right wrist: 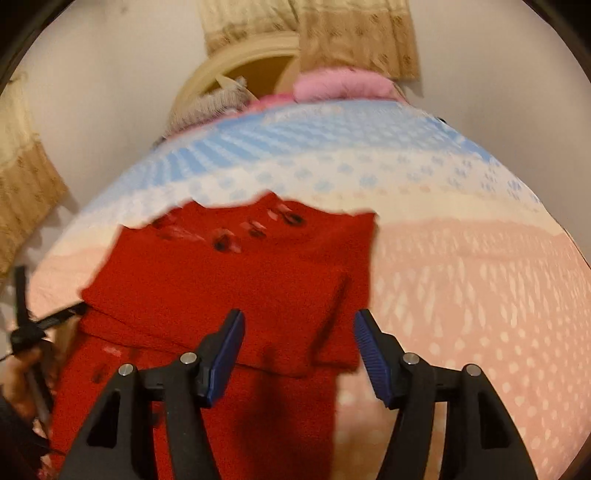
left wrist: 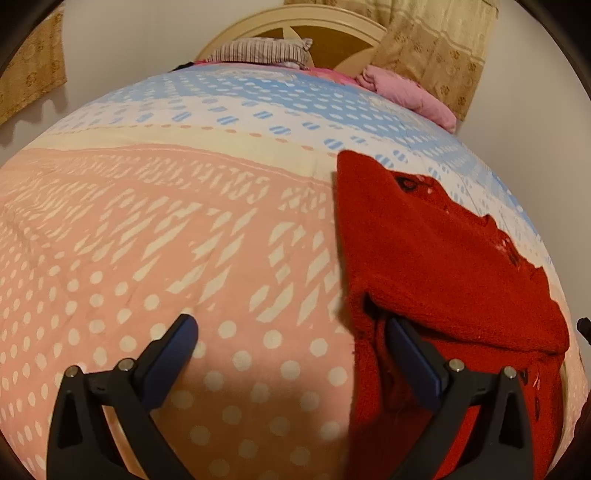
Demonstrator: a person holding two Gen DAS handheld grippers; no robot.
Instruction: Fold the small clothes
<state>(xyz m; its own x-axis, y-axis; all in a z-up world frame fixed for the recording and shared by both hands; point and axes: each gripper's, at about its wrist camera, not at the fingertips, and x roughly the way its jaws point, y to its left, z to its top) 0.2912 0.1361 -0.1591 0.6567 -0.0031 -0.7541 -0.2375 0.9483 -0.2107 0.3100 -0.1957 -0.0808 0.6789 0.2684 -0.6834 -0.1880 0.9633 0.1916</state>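
A small red knitted garment (left wrist: 436, 258) with dark buttons lies on the bed, partly folded over itself. It shows in the right wrist view (right wrist: 236, 280) too. My left gripper (left wrist: 291, 325) is open wide above the quilt; its right finger (left wrist: 410, 354) sits at the garment's left edge, under a folded flap. My right gripper (right wrist: 299, 325) is open just above the folded edge of the garment and holds nothing. The right wrist view is blurred.
The bed carries a quilt (left wrist: 166, 240) in pink, cream and blue with white dots. A striped pillow (left wrist: 262, 51) and a pink blanket (left wrist: 406, 92) lie by the round headboard (left wrist: 295, 26). Beige curtains (left wrist: 436, 48) hang behind.
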